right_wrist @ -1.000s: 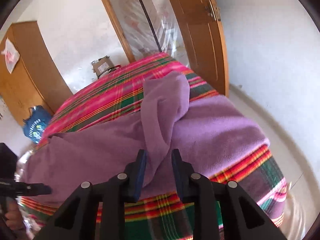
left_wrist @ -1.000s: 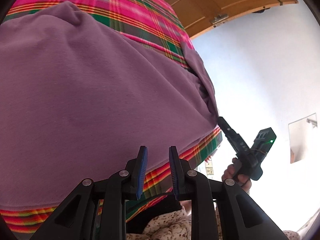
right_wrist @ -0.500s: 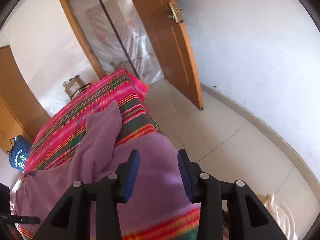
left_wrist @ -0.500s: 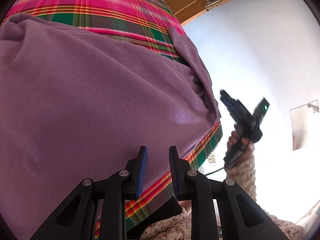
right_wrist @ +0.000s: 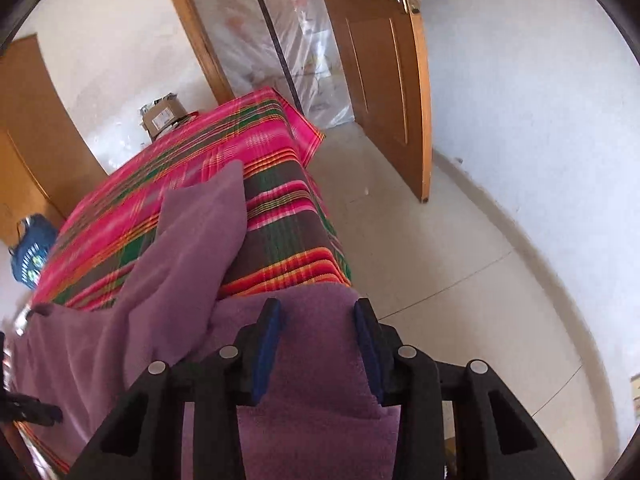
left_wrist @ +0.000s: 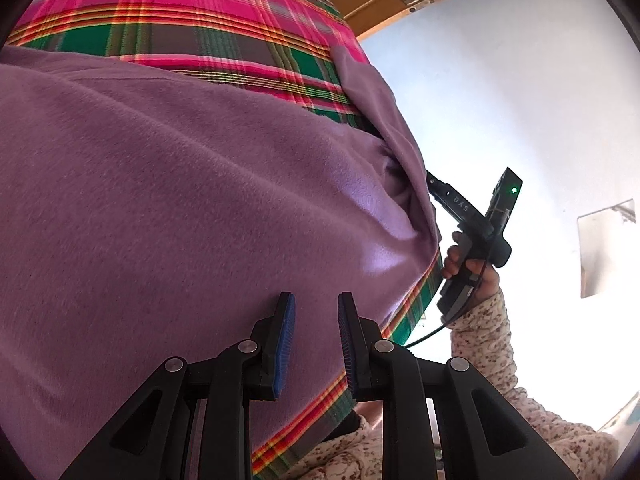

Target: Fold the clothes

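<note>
- My left gripper (left_wrist: 312,340) hung over the purple garment (left_wrist: 192,216), its ribbed blue fingers (left_wrist: 285,344) set a narrow gap apart with nothing pinched between them; the cloth lay below them, apart from the pads.
- The jaws of my right gripper (right_wrist: 318,346) were closing, yet a wide gap stood between the blue fingers (right_wrist: 266,344). The purple cloth filled that gap from behind, but the pads did not press on it.
- The purple garment (right_wrist: 168,264) was a soft, fuzzy fleece with a short nap. It lay spread over the near end of the bed (right_wrist: 280,216), draping past the near edge.
- One long flap of it, a sleeve perhaps, stretched up the bed to a blunt, squared end, lying in soft rolled folds.
- Seen from my left side, the fleece bunched into deep creases at its right edge, just beside my other gripper's black tip (left_wrist: 452,200).
- The bed was covered by a smooth woven plaid sheet (left_wrist: 192,12) in pink, green, grey and orange stripes, pulled flat with a crisp corner.
- My right hand (left_wrist: 472,268) gripped the black plastic handle; a floral-print sleeve (left_wrist: 484,340) covered the wrist.
- Beyond lay pale glossy floor tiles (right_wrist: 440,256) and an open wooden door (right_wrist: 380,68) with panelled faces.
</note>
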A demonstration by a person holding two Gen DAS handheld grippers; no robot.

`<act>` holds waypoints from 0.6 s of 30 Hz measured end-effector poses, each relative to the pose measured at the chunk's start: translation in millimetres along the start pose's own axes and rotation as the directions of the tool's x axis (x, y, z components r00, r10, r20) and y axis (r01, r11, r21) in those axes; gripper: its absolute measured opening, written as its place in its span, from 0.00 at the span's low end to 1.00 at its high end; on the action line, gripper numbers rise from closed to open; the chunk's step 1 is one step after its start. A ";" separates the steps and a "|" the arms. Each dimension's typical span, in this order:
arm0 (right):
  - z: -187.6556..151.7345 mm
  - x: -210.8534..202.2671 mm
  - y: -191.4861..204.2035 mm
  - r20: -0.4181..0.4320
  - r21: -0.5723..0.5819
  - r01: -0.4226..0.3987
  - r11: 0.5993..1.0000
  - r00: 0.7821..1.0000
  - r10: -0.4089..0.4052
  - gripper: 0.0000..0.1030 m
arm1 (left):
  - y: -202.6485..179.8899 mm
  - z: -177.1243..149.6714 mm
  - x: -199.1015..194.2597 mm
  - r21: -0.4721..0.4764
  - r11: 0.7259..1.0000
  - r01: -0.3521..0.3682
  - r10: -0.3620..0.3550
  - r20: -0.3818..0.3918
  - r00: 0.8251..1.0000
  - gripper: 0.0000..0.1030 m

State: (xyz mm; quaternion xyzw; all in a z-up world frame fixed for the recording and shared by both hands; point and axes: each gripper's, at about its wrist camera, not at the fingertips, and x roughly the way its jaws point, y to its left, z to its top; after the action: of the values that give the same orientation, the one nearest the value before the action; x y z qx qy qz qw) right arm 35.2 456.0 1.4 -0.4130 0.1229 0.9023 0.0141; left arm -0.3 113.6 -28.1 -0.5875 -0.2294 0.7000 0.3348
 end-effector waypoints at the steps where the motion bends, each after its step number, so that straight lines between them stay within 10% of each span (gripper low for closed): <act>1: 0.3 -1.0 0.7 0.011 -0.008 0.015 1.000 1.000 -0.015 0.33 | -0.1 0.7 0.5 0.000 1.000 0.001 -0.001 -0.001 1.000 0.22; 4: 1.5 -4.6 2.6 0.050 -0.033 0.067 0.997 0.997 -0.066 0.07 | -0.7 0.4 -1.7 -0.008 1.000 0.007 -0.007 0.001 1.000 0.22; 18: 13.0 -3.1 16.9 0.076 -0.085 0.174 0.981 0.983 -0.168 0.04 | 2.8 -7.8 -7.5 -0.018 0.999 0.029 -0.029 0.006 1.000 0.22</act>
State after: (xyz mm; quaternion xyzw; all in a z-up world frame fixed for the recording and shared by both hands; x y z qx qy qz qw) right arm 25.5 442.9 15.4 -0.3908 0.0452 0.9161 0.0770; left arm 7.4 105.7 -26.7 -0.5852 -0.2451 0.6947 0.3390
